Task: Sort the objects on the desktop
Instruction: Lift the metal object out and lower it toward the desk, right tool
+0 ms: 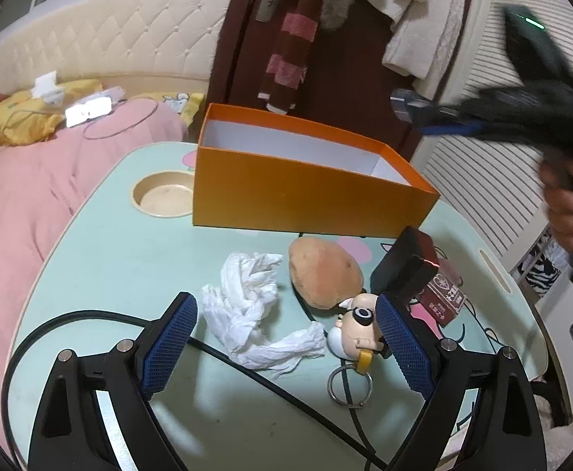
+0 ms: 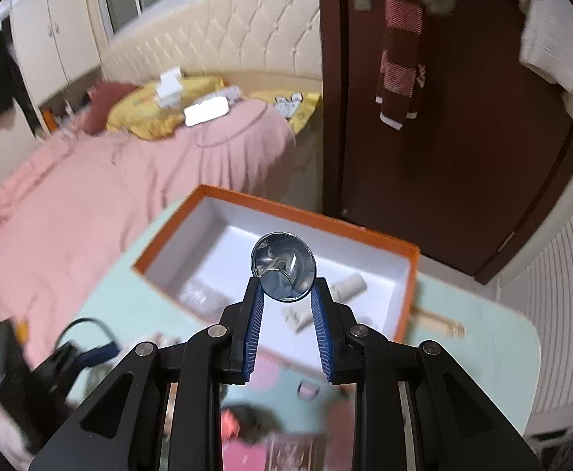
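Above the box: right gripper (image 2: 284, 294), its blue ribbed pads pinching a small clear glass cup (image 2: 283, 271) by its base, mouth facing away, hanging over the open interior.
Orange cardboard box with white lining (image 2: 404, 294): stands at the far side of the pale green lap table (image 1: 129, 243); it already contains a few pale items, too blurred to name.
Left gripper (image 1: 286, 347): low over the near part of the table, tongs spread wide and empty, a crumpled white tissue (image 1: 255, 314) lying between and just beyond its fingers.
Unsorted on the table: a brown potato (image 1: 323, 272) just beside the tissue, a cartoon-figure keychain with a metal ring (image 1: 355, 337) in front of it, a black rectangular case (image 1: 404, 271) and a dark red printed packet (image 1: 445, 298) beside that.
Step in hand: by my reading, carrying the cup to the box for drop-off.
Next move calls for: lowering the cup close to the box floor over a bare patch, then easing the pads apart; glass dropped from a height could crack or roll onto the items inside.
Progress: roughly midway, judging by what remains outside the box.
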`<state>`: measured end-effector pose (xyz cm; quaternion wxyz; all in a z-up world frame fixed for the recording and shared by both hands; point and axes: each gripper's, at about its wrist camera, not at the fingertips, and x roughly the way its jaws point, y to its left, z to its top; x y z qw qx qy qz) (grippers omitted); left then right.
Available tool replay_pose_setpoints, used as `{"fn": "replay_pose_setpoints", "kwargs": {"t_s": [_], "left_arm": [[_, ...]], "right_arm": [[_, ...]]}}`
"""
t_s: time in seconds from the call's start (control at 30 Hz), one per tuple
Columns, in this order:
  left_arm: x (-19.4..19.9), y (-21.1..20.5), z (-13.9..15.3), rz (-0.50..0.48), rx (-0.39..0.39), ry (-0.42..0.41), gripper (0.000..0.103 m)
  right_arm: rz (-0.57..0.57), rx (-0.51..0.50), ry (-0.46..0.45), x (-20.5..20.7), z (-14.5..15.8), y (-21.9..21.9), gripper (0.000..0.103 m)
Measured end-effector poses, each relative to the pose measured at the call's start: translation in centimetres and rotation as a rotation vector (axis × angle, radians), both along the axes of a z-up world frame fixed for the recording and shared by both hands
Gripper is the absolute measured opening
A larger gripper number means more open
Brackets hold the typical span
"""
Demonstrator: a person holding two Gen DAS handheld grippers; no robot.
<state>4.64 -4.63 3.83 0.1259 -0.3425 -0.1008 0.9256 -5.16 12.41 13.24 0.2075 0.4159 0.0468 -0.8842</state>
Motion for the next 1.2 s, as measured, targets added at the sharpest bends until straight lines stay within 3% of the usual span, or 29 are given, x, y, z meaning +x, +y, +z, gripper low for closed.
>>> {"fn": "replay_pose_setpoints", "kwargs": {"t_s": [0.13,0.4,0.53,0.73,0.93,1.0,1.03,1.07,1.2], "left_arm": [[-0.1,-0.3,-0.2,0.028,-0.005,-0.006,0.092],[-0.4,-0.7,-0.7,0.081,-0.019,-0.014,0.092],[-0.5,-0.9,-0.9,0.097,-0.012,-0.023,0.092],[-0.6,-1.2,-1.0,0.109,0.005,-0.027,0.092],[-0.5,-1.4,-1.1,0.105,0.001,-0.026,0.092],[-0.5,-1.4,-1.1,0.105,0.002,-0.026,0.092],[-0.5,-1.5,-1.1,0.105,0.001,-0.026,0.092],[-0.5,-1.5,-1.1,0.105,0.001,-0.026,0.092],[-0.5,-1.3,-1.1,0.106,0.000,-0.026,0.092]], "right_arm": [[0.013,-0.006,0.008,3.9,-0.4,2.0,0.027],[-0.014,-0.060,-0.063,10.2,-6.2,3.3,0.027],[-0.026,-0.064,-0.089,11.5,-8.6,2.9,0.027],[-0.039,-0.058,-0.045,12.0,-9.2,2.9,0.027],[-0.033,-0.118,-0.005,12.8,-8.6,3.3,0.033],[-0.039,-0.145,0.016,13.0,-8.2,3.7,0.045],[-0.048,-0.163,0.031,13.1,-8.0,4.0,0.064],[-0.067,-0.187,0.061,13.4,-7.6,4.5,0.076],[-0.154,-0.256,0.178,14.2,-6.2,6.4,0.079]]}}
